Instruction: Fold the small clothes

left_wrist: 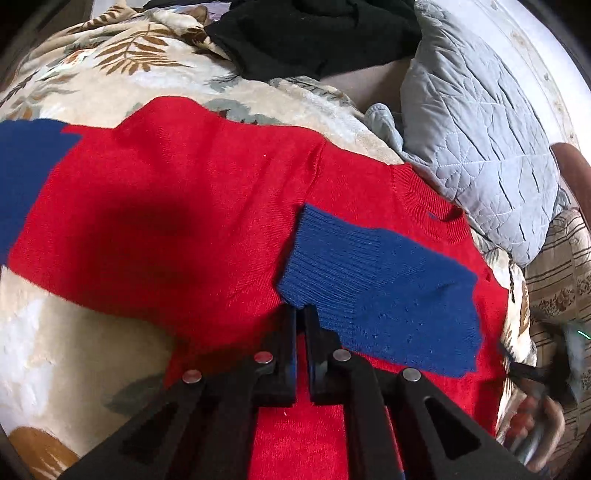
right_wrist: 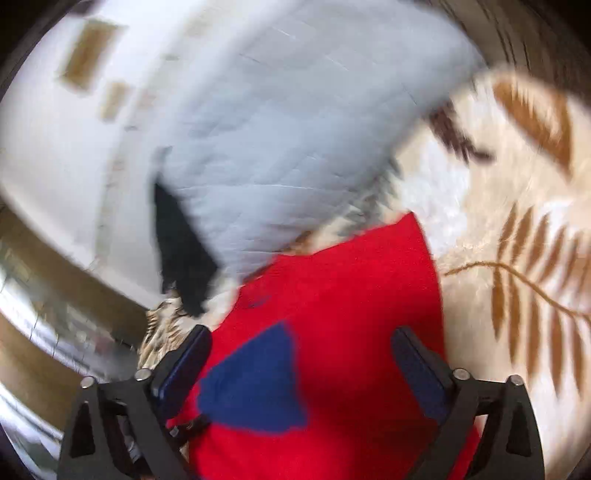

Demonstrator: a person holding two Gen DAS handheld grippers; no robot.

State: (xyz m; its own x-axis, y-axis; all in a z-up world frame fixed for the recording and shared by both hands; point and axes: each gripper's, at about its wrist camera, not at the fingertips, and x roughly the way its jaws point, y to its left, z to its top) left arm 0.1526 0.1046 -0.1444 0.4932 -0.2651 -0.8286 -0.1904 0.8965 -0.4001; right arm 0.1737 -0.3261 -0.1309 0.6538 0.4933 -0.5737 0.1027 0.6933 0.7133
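Observation:
A red sweater [left_wrist: 184, 206] with blue sleeves lies flat on a leaf-patterned blanket [left_wrist: 110, 74]. One blue sleeve [left_wrist: 388, 288] is folded across the red body, with its ribbed cuff toward me. My left gripper [left_wrist: 301, 310] is shut, its tips pinching the near corner of that cuff. A second blue part [left_wrist: 26, 166] shows at the far left. The right wrist view is blurred. There my right gripper [right_wrist: 301, 332] stands wide open above the red sweater [right_wrist: 351, 295] and a blue patch [right_wrist: 255, 391], pressing on neither.
A grey quilted pillow [left_wrist: 480, 147] lies just past the sweater's collar and a black garment [left_wrist: 314, 33] lies beyond it. Striped bedding [left_wrist: 561, 277] is on the right. A person's hand [left_wrist: 539, 417] is blurred at the lower right edge.

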